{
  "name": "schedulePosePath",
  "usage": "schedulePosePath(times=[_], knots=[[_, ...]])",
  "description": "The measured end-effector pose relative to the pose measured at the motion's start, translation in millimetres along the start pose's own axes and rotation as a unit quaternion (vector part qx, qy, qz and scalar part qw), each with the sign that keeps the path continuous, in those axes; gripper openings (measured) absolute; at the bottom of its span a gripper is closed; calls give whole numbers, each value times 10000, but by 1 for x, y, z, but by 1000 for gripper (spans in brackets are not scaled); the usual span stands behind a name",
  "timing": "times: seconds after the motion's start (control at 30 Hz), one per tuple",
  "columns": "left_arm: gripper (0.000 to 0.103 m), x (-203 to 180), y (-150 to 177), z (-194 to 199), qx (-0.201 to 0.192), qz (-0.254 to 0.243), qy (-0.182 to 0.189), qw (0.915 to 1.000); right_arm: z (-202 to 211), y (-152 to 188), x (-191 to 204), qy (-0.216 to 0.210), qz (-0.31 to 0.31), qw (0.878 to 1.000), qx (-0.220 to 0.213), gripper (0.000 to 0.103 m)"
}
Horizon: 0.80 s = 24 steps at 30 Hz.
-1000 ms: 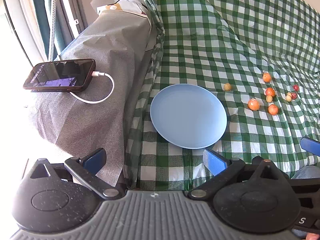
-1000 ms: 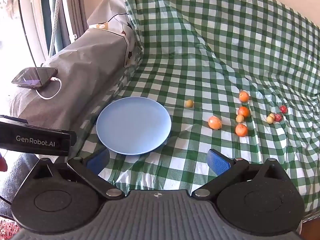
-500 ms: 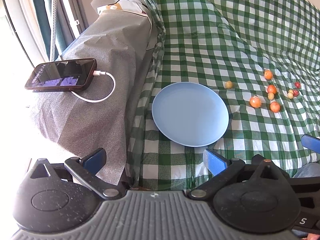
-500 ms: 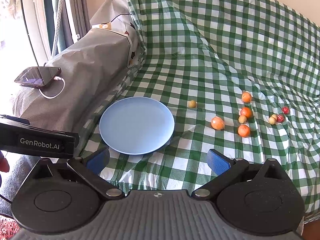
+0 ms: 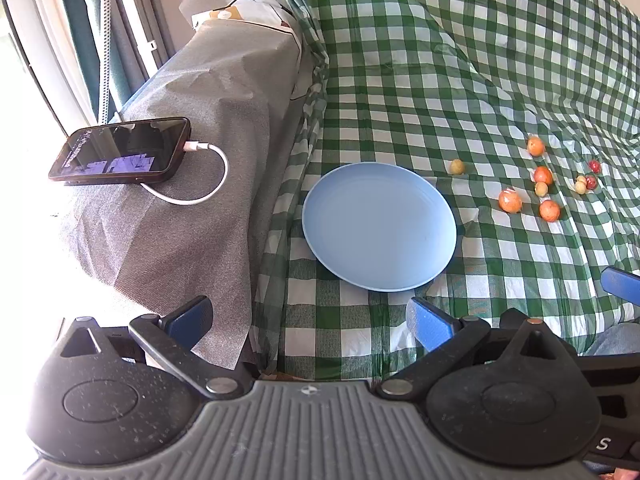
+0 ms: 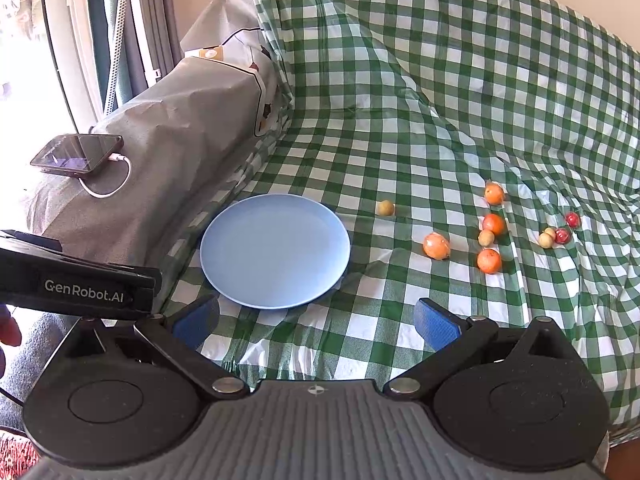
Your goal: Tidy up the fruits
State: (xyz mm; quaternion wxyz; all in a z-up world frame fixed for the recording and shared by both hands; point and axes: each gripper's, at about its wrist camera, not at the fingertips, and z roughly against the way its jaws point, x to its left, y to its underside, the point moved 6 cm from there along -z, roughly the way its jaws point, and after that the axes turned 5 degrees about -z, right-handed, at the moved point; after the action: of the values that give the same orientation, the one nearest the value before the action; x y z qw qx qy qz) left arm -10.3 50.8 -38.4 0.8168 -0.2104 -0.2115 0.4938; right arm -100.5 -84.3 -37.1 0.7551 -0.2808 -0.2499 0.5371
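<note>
Fruits: all loose on checked cloth (image 6: 400,128), none sorted.
- Four orange fruits (image 6: 437,245), cluster right of blue plate (image 6: 224,252).
- Three pale fruits; one (image 6: 386,208) alone near plate rim, apart from it.
- Two red (image 6: 572,220), far right.

Plate: bare.

My left gripper (image 5: 308,320): jaws spread, holding nothing.
My right gripper (image 6: 316,320): same, short of plate.

Progress: nil; every piece left to move, my judgement.

A home: checked cloth (image 6: 400,120) over a sofa, charging phone (image 5: 120,150) on its armrest.
</note>
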Motion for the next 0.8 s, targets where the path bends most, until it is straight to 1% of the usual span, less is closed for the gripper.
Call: schedulePosePath(times=[0.17,0.23,0.3,0.4,0.47,0.6,0.67,0.73,0.77,0.8], knots=[[103,0,0,0,21,-20,-20,10000,0,1,0,22,14,10000,70,102],[103,-1,0,0,32,-38,-36,10000,-2,2,1,93,91,9999,15,102],[103,-1,-1,-1,53,-57,-47,10000,-3,2,1,62,66,10000,-13,103],[103,-2,-2,-3,89,-95,-63,9999,-4,3,0,44,62,10000,32,102],[103,-4,-3,-5,112,-137,-76,9998,-5,4,1,120,102,9998,79,102],[103,-9,-6,-13,199,-211,-119,9995,-10,5,-11,64,-142,9992,372,102],[103,-13,-9,-19,260,-262,-140,9992,-14,7,-17,73,-266,9989,377,102],[103,-21,-14,-26,326,-371,-132,9987,-22,10,-29,152,-432,9987,219,102],[103,-25,-17,-30,347,-429,-119,9984,-24,11,-35,195,-518,9982,213,102],[103,-30,-22,-33,349,-475,-93,9982,-31,12,-45,303,-659,9973,101,102]])
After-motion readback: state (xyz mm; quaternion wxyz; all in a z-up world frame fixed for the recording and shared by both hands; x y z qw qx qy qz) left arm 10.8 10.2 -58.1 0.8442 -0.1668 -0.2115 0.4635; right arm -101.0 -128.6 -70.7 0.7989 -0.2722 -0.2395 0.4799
